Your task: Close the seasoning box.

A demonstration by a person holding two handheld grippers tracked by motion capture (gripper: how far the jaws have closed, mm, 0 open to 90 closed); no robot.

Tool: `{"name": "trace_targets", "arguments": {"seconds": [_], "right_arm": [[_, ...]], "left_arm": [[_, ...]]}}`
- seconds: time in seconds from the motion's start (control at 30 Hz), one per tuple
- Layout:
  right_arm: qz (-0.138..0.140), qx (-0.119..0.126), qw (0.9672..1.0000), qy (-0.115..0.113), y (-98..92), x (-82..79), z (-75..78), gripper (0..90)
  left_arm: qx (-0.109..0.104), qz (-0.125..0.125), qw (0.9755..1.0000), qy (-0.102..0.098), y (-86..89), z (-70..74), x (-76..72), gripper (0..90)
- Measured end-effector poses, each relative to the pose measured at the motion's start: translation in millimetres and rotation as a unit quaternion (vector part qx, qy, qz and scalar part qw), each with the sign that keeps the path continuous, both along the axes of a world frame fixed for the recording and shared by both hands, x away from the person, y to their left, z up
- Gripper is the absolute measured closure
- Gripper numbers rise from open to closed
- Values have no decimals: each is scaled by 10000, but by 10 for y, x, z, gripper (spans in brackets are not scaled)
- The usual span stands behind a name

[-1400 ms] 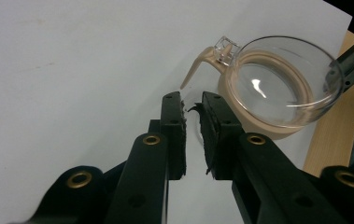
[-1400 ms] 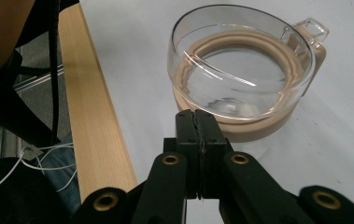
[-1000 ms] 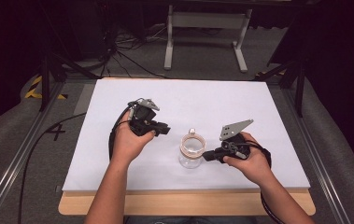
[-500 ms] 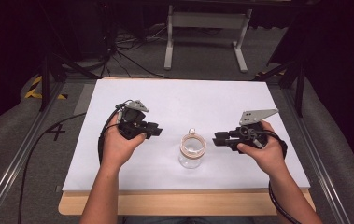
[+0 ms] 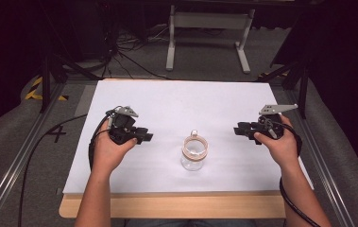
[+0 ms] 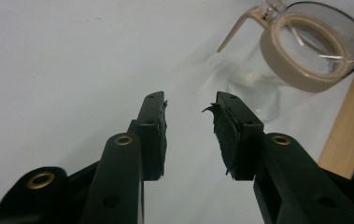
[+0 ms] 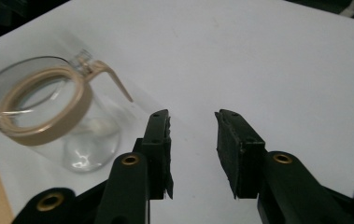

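While the high view looks down on the white table [image 5: 176,101], the glass jar [image 5: 194,153] stands upright near its front edge, a tan band round its mouth and a small clasp at the far side of the rim. Left of the jar sits the left tool [image 5: 144,137], held in the person's left hand [image 5: 113,149], tips aimed at the jar but well short of it. Right of the jar, and farther from it, the right tool [image 5: 239,130] sits in the right hand [image 5: 278,144], tips likewise turned toward the jar. Nothing touches the glass; it stands alone between the two.

Over to the left gripper view: the left tool [image 6: 188,112] has its jaws apart, having just been opening, and there's only bare white table between the pads. The jar [image 6: 286,60] shows beyond and to the upper right of the tips, its tan band and clasp lever clear to see, with the table's wooden edge past it.

Now the right gripper view: the right tool [image 7: 192,128] too has jaws spread, just been opening, nothing between them. The jar [image 7: 48,116] sits beyond and off to the left of the tips, clear of them, clasp lever sticking out toward the jaws.
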State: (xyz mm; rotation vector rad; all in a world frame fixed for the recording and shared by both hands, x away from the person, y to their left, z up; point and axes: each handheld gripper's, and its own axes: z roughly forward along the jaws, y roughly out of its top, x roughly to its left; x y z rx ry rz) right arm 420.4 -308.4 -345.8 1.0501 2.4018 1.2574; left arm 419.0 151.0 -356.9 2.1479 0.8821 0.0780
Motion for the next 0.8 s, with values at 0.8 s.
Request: {"name": "trace_targets", "arguments": {"seconds": [0.8], "right_arm": [[-246,-500,9974,461,-200,366,-877,531]], "left_arm": [[371,-69,9991,176,42,-531,206,581]]}}
